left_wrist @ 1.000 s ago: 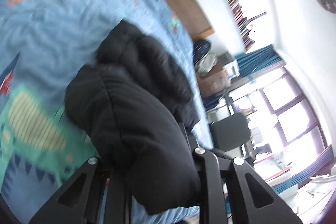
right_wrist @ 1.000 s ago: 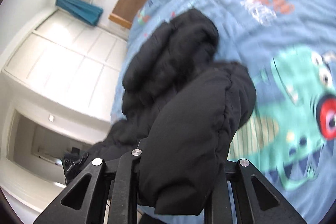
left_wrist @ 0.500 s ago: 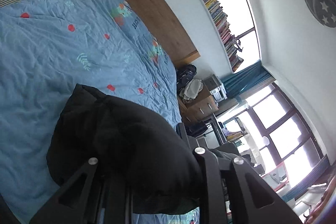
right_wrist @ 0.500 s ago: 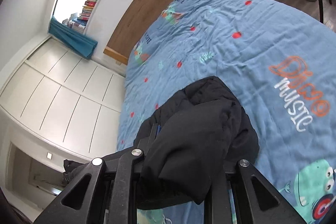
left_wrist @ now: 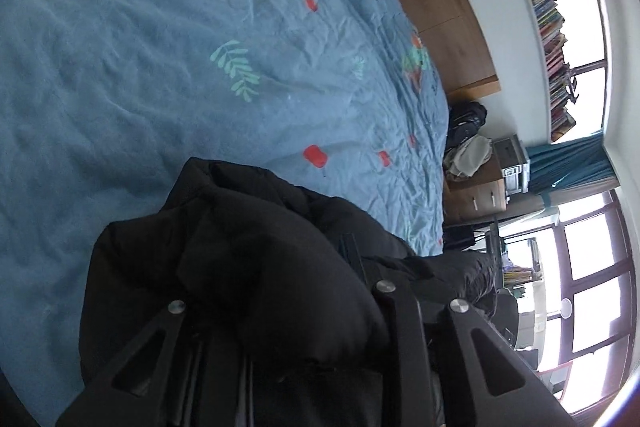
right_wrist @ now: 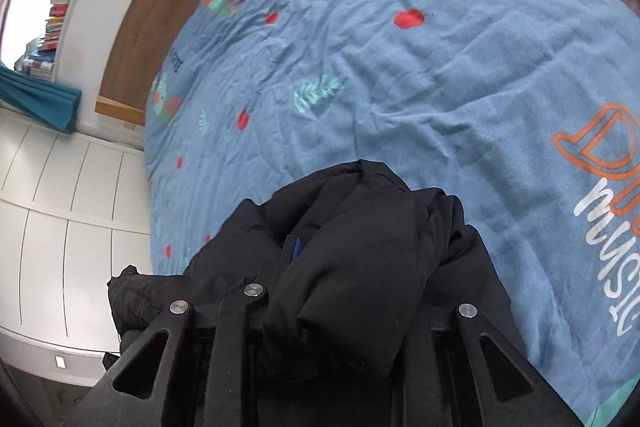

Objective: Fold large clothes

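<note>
jacket [left_wrist: 248, 267] | swung from dinosaur print up to leaf-and-apple part of bedspread [left_wrist: 160, 47] | now bunched lower

Black puffy jacket [left_wrist: 248, 275], quilted and bunched into thick folds, on the blue printed bedspread [left_wrist: 140, 75]. Bulk lies toward the bed's foot end; one rolled padded section [right_wrist: 352, 279] sits uppermost.

The blue bedspread [right_wrist: 460, 87] carries white lettering reading "MUSIC" beneath large orange letters cut off at the frame edge.
</note>
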`<state>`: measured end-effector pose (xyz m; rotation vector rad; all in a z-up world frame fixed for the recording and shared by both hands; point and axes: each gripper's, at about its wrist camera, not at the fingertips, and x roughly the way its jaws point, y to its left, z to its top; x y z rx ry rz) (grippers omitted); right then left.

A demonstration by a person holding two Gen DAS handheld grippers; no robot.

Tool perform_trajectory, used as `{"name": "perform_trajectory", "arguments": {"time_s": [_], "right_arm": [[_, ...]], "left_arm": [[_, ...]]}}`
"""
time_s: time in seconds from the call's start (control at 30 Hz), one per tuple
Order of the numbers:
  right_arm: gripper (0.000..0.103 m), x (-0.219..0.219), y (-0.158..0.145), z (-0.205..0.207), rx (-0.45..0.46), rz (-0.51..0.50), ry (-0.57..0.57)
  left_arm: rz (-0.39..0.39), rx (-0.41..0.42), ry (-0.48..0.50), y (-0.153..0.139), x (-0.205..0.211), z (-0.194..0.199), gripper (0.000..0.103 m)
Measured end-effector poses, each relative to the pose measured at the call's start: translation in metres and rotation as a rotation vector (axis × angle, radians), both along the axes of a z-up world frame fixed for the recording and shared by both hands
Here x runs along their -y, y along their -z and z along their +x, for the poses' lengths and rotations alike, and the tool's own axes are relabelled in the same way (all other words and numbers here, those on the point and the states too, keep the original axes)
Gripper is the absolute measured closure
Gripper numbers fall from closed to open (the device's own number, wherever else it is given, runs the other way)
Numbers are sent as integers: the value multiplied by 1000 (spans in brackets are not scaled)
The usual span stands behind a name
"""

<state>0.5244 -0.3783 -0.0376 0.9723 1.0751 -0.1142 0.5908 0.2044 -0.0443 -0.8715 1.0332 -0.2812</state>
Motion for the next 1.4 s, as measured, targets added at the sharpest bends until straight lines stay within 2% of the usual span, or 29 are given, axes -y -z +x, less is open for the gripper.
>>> {"name": "perform_trajectory", "arguments": {"time_s": [0.17, 0.2, 0.23, 0.27, 0.3, 0.33, 0.37, 0.43, 0.53, 0.6, 0.7, 0.77, 0.87, 0.93, 1.03, 1.17, 1.2, 1.3, 1.4], "right_arm": [[73, 1, 34, 15, -57, 37, 28], [71, 3, 36, 15, -57, 51, 38], [65, 5, 35, 14, -51, 75, 50], [54, 7, 33, 12, -44, 96, 64], [48, 10, 30, 10, -33, 117, 79], [36, 13, 24, 8, -20, 132, 96], [30, 15, 19, 6, -13, 134, 108], [27, 20, 6, 5, 4, 130, 125], [23, 28, -16, 2, 34, 118, 148], [23, 32, -30, 0, 57, 102, 150], [22, 26, -55, -4, 89, 60, 105], [22, 9, -72, -8, 113, 7, 26], [22, -33, -93, -18, 148, -117, -135], [22, -70, -100, -32, 168, -195, -239], [22, -117, -95, -56, 177, -275, -349], [22, -168, -79, -82, 185, -377, -471], [22, -178, -74, -87, 185, -390, -495], [20, -203, -55, -87, 166, -456, -573], [17, -213, -43, -71, 162, -515, -605]], "left_arm": [[-15, -42, -7, 27, 11, 23, 75], [-37, -44, -16, 28, 9, 23, 71], [-55, -43, -20, 26, 8, 23, 66], [-76, -41, -23, 23, 6, 22, 64], [-109, -34, -30, 17, 1, 21, 58], [-135, -27, -38, 13, -2, 19, 51], [-162, -19, -48, 6, -6, 15, 48], [-211, 4, -75, -10, -16, 8, 36], [-245, 44, -106, -34, -30, 2, 34], [-236, 72, -123, -51, -40, -2, 33], [-128, 89, -111, -73, -43, -11, 30], [-51, 91, -69, -84, -35, -20, 30], [137, 113, 22, -97, -6, -41, 30], [209, 124, 77, -95, 16, -57, 30], [297, 125, 149, -81, 55, -84, 30], [370, 152, 230, -62, 101, -114, 30], [415, 167, 261, -54, 117, -120, 30], [526, 174, 338, -34, 148, -124, 30], [561, 149, 360, -20, 163, -111, 30]]}}
